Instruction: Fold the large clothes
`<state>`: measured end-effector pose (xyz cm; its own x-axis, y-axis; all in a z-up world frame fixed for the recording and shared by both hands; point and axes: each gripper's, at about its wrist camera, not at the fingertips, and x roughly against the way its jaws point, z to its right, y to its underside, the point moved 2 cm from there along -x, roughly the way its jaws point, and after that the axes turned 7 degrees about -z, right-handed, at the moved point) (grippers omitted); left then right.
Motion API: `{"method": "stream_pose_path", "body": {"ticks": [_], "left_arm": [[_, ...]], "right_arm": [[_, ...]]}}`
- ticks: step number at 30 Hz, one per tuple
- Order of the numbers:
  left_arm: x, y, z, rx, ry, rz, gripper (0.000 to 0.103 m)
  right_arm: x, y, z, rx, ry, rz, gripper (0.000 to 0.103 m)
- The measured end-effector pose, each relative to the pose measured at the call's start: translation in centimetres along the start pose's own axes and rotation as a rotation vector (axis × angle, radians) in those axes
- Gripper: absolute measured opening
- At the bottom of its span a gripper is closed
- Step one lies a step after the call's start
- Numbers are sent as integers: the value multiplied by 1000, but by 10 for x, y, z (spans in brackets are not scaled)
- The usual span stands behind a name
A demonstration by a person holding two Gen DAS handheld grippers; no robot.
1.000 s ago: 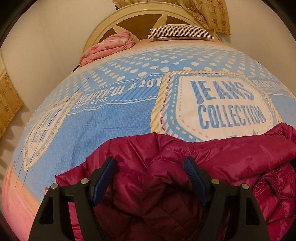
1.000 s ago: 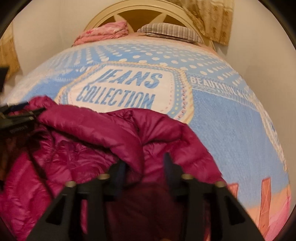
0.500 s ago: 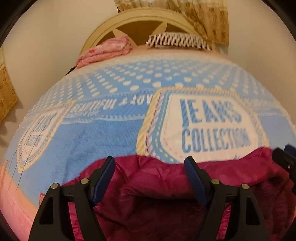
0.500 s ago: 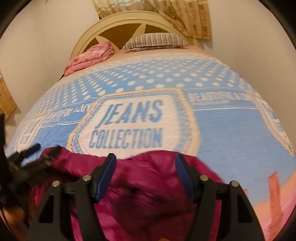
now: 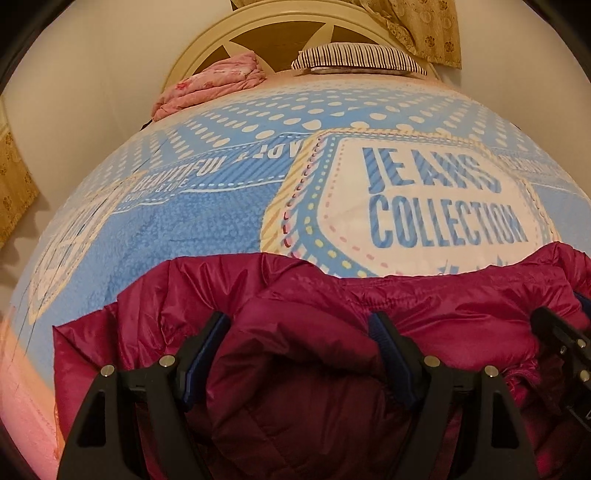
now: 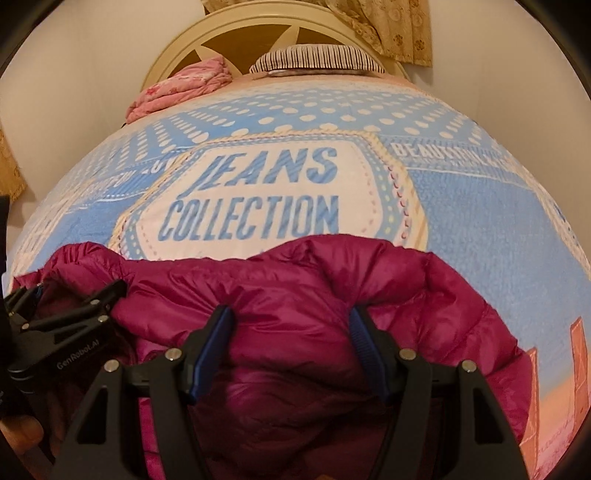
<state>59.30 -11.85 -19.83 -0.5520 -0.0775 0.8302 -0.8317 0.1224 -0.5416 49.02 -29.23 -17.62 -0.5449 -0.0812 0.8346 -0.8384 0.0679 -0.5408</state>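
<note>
The left tongs [image 5: 299, 328] stand wide, a thick roll of the magenta puffer jacket [image 5: 332, 306] bulging between the blue pads; whether the pads press it cannot be told. The right tongs [image 6: 291, 325] are likewise spread around a puffy fold of the same jacket, grip uncertain. Each pair shows at the edge of the other's view, close beside it over the garment.

The jacket lies bunched at the near end of the bed [image 5: 207, 229], its far edge covering the bottom of the "JEANS COLLECTION" print on the blue bedcover. Its lower part is cut off by the frames and hidden behind the tongs, so sleeves and hem cannot be made out.

Beyond the jacket the bedcover runs bare up to a folded pink blanket [image 5: 210, 83] and a striped pillow [image 5: 354, 55] against the round headboard [image 5: 207, 48]. Walls close in on both sides, with patterned curtains [image 5: 424, 29] above the headboard and at the left edge.
</note>
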Motion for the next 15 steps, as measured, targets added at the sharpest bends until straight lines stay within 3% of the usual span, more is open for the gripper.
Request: {"method": "stream_pose_path", "body": {"ticks": [15], "left_arm": [[-8, 2, -1, 9, -1, -25, 84]], "right_arm": [[-15, 3, -8, 41, 72, -31, 70]]}}
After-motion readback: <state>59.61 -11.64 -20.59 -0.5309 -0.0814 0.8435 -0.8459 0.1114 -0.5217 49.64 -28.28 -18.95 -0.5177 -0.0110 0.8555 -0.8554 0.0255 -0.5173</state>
